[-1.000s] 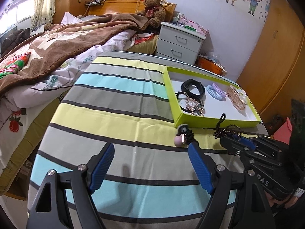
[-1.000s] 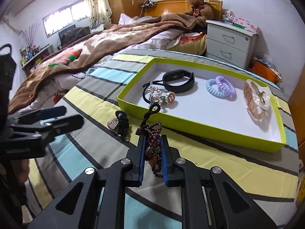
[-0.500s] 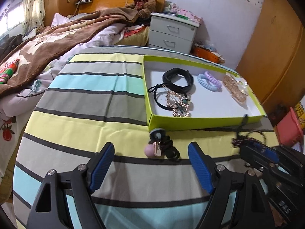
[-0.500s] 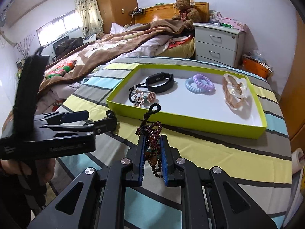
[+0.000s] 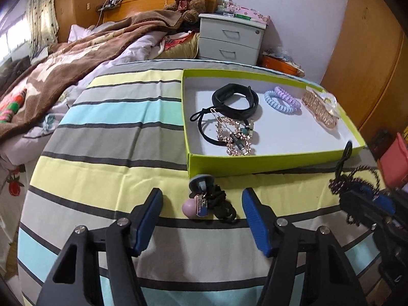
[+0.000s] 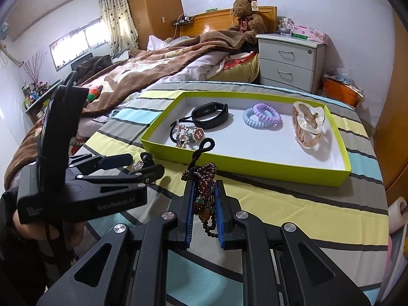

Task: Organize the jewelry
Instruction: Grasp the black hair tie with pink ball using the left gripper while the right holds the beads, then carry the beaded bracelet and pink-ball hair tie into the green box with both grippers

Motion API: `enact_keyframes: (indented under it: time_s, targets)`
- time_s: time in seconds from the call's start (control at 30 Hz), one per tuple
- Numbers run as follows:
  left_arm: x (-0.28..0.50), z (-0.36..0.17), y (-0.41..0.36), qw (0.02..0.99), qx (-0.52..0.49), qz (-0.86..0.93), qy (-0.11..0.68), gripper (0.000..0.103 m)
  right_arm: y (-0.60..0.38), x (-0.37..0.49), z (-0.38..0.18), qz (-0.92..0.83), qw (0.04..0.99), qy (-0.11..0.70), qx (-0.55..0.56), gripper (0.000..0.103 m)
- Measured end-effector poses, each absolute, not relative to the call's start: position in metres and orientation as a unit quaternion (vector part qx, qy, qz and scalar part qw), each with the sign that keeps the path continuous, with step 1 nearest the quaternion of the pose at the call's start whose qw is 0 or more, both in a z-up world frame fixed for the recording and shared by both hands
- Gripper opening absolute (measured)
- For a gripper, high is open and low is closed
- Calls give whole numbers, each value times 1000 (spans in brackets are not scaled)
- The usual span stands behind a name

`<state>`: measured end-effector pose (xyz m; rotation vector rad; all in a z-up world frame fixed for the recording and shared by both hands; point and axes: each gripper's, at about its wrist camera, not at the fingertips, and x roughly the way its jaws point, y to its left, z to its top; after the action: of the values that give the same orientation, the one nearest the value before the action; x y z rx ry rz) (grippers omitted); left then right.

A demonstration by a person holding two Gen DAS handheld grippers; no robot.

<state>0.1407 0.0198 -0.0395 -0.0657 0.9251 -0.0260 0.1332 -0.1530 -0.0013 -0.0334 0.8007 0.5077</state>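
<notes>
Here, left gripper fingers closing, astride hair tie (untouched) — right gripper clamped on bead bracelet, beside tray edge.

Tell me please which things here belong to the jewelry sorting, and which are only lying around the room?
Part of the job:
- green tray
- beaded bracelet, clamped in the right gripper
- black hair tie with charms, between the left gripper jaws, which have just been closing
- black band, spiral hair ties, hair claw in the tray

Lying about:
- teddy bear
- nightstand
- brown blanket
</notes>
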Motion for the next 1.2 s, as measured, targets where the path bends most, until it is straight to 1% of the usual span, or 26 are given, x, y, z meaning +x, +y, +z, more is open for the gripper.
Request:
enact_keyframes:
  time_s: [0.07, 0.17, 0.4, 0.47, 0.87, 1.2]
  targets:
    - [141, -39, 16, 894, -24, -14, 447, 53, -154, 133, -1, 244, 890, 386, -15, 15]
    - [142, -39, 14, 894, -21, -18, 448, 45, -154, 134, -1, 244, 890, 386, -16, 15]
    - [143, -38, 13, 894, -18, -16, 448, 37, -156, 136, -3, 243, 889, 387, -15, 15]
    - [142, -37, 13, 894, -16, -16, 448, 32, -156, 137, -3, 242, 890, 386, -14, 15]
    - [137, -35, 15, 895, -21, -17, 445, 28, -159, 134, 0, 237, 893, 383, -13, 15]
    - [119, -6, 17, 908, -24, -27, 417, 28, -165, 125, 16, 233, 901, 367, -7, 15]
